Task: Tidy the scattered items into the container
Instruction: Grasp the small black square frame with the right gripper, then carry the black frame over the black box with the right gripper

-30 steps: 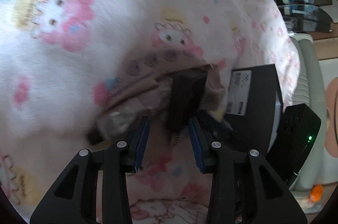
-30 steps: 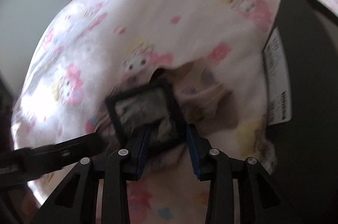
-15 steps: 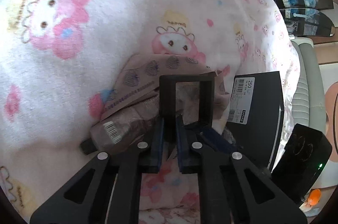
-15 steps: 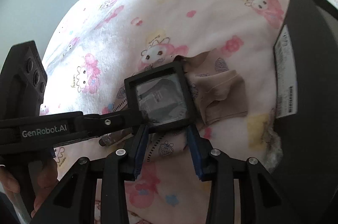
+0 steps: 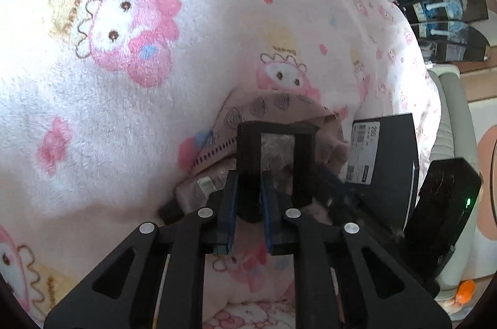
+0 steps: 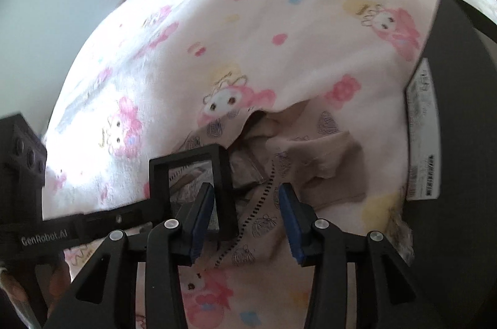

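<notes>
My left gripper (image 5: 249,201) is shut on the left side of a black square frame box with a clear window (image 5: 275,164), holding it upright over beige patterned cloth items (image 5: 267,108) on the pink cartoon blanket. In the right wrist view the same frame box (image 6: 189,173) is held by the left gripper coming in from the left. My right gripper (image 6: 247,217) is open, its left finger just beside the frame, above the beige cloth (image 6: 313,170). The black container (image 5: 385,155) stands to the right and shows in the right wrist view too (image 6: 459,117).
A black device with a green light (image 5: 444,204) sits right of the container. A dark shelf unit (image 5: 435,9) and white furniture lie beyond the blanket's right edge. A wrapped packet (image 5: 202,189) lies under the frame. The blanket (image 6: 248,27) covers the whole surface.
My right gripper let go of the frame box and opened wide. My left gripper closed on the frame's side and now holds it alone.
</notes>
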`<action>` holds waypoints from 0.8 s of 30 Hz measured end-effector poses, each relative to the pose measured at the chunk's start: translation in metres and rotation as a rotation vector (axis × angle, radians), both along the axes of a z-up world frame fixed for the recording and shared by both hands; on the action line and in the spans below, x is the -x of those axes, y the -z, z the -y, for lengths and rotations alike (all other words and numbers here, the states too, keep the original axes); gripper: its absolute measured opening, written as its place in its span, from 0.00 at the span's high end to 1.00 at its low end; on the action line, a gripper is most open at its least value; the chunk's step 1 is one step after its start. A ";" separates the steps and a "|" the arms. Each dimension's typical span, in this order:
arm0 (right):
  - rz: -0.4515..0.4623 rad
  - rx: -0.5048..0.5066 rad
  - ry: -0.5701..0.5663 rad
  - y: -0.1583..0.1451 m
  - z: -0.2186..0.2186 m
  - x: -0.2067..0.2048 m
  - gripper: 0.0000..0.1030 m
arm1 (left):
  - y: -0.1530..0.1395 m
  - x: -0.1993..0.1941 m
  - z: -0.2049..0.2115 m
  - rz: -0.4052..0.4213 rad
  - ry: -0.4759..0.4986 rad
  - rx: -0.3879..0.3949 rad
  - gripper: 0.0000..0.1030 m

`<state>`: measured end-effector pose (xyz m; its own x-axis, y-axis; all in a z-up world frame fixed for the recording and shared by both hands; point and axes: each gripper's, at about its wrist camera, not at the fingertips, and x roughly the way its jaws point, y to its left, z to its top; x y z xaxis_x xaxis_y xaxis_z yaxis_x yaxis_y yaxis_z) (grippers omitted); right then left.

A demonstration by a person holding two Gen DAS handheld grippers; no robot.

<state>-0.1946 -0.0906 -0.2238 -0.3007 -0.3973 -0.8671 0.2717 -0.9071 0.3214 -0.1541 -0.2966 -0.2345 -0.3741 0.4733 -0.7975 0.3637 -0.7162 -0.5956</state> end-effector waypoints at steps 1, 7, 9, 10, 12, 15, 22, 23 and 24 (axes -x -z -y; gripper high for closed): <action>0.026 0.015 -0.024 0.004 0.003 0.000 0.62 | 0.001 0.000 0.000 0.002 0.000 0.003 0.88; 0.044 0.080 -0.081 -0.001 0.008 -0.017 0.75 | -0.020 -0.013 -0.006 -0.028 0.006 0.031 0.87; 0.033 0.097 -0.078 -0.013 0.003 -0.029 0.75 | -0.036 -0.022 -0.011 -0.056 0.010 0.037 0.87; 0.017 0.107 -0.080 -0.024 -0.001 -0.035 0.75 | -0.044 -0.027 -0.014 -0.070 0.013 0.035 0.87; -0.010 0.107 -0.085 -0.041 -0.007 -0.045 0.75 | -0.064 -0.039 -0.022 -0.107 0.022 0.028 0.87; -0.058 0.110 -0.087 -0.074 -0.025 -0.067 0.75 | -0.091 -0.052 -0.041 -0.159 0.050 0.031 0.87; -0.167 0.101 -0.040 -0.129 -0.092 -0.096 0.75 | -0.140 -0.050 -0.118 -0.245 0.161 0.065 0.87; -0.179 0.096 -0.034 -0.137 -0.102 -0.098 0.75 | -0.144 -0.047 -0.132 -0.252 0.181 0.064 0.87; -0.191 0.092 -0.025 -0.139 -0.112 -0.098 0.75 | -0.148 -0.043 -0.148 -0.258 0.205 0.062 0.87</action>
